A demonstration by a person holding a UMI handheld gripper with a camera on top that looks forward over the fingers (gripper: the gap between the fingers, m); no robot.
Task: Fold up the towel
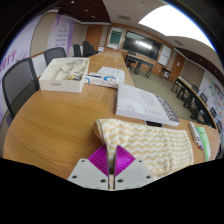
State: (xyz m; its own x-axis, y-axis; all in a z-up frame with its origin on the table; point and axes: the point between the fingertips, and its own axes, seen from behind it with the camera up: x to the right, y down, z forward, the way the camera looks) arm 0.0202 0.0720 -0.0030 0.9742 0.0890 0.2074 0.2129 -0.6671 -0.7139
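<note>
While the towel [150, 143] lies on the table [50, 125], the hand-held gripper [111, 160] pinches its edge.

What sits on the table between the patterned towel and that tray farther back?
In the gripper view, a flat stack of white sheets lies on the wooden table between the towel and the tray. The gripper pinches the towel's near edge.
</note>
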